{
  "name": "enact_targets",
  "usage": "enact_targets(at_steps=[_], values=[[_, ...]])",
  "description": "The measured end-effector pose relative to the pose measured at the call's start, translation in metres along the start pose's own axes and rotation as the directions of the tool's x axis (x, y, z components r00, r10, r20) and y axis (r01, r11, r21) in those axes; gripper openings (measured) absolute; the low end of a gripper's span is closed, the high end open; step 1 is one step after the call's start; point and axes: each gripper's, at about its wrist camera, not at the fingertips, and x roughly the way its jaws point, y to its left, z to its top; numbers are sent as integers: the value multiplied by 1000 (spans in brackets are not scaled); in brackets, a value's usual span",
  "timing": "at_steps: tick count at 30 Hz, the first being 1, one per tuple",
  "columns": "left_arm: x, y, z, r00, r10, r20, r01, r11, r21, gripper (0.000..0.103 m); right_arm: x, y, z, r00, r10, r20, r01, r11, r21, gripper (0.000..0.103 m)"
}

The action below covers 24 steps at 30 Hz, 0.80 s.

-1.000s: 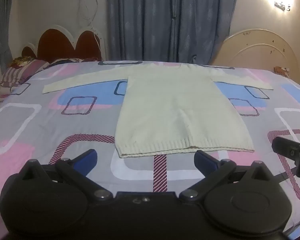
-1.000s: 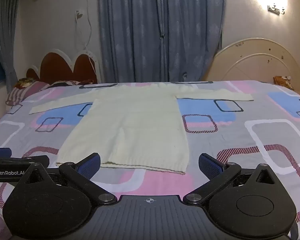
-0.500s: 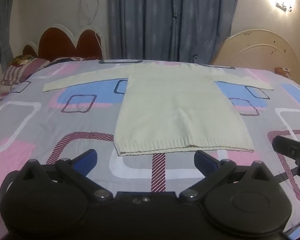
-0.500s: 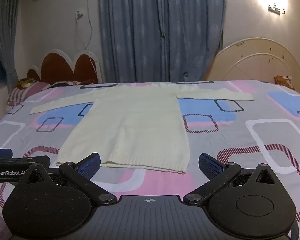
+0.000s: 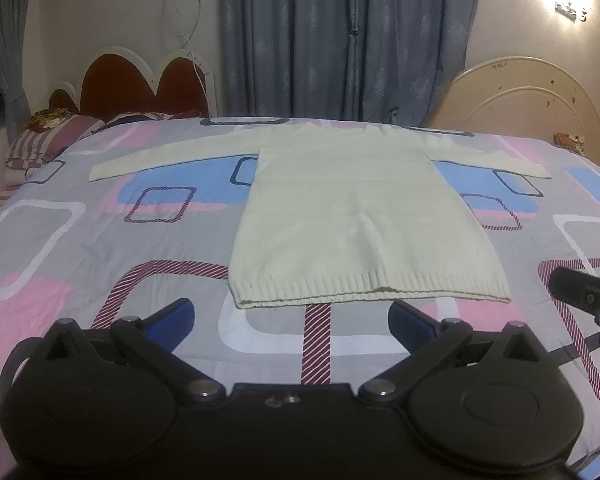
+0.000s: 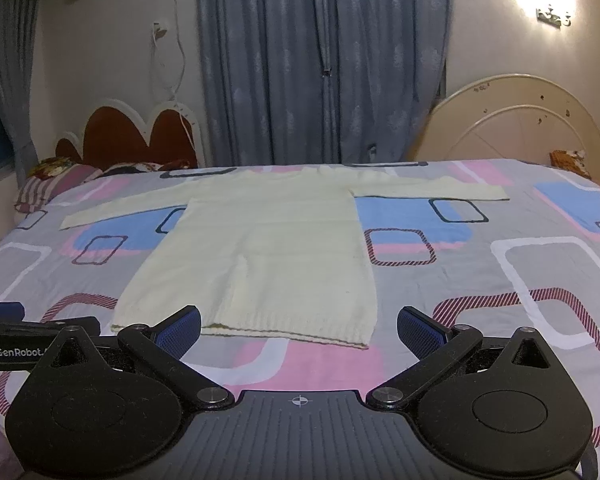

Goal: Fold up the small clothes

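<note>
From the left wrist view: a cream knit sweater (image 5: 360, 216) lies flat on the patterned bed (image 5: 60, 240), both sleeves stretched out sideways, ribbed hem (image 5: 370, 289) nearest you. Your left claw (image 5: 291, 320) hovers just short of that hem, its fingers spread wide and holding nothing. The tip of the other tool shows at the right edge.

From the right wrist view: the same sweater (image 6: 260, 256) sits ahead and to the left, its hem corner (image 6: 360, 344) between the fingers' line of sight. Your right claw (image 6: 298, 326) is likewise spread apart and empty, above the bedspread (image 6: 500, 280).

Expect the knit to be soft, light and limp; it will likely sag and stretch if lifted from one point. The sleeve cuffs (image 5: 100, 172) and the hem corners look like the surest places to pinch, taking both layers so the back does not drag behind.
</note>
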Motion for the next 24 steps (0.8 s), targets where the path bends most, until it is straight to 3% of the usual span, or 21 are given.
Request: enact_targets(at_steps=[24], values=[[1, -1, -2, 1000, -4, 2, 4, 1000, 3, 103, 0, -1, 0, 1000, -2, 6, 2, 1000, 1, 103]])
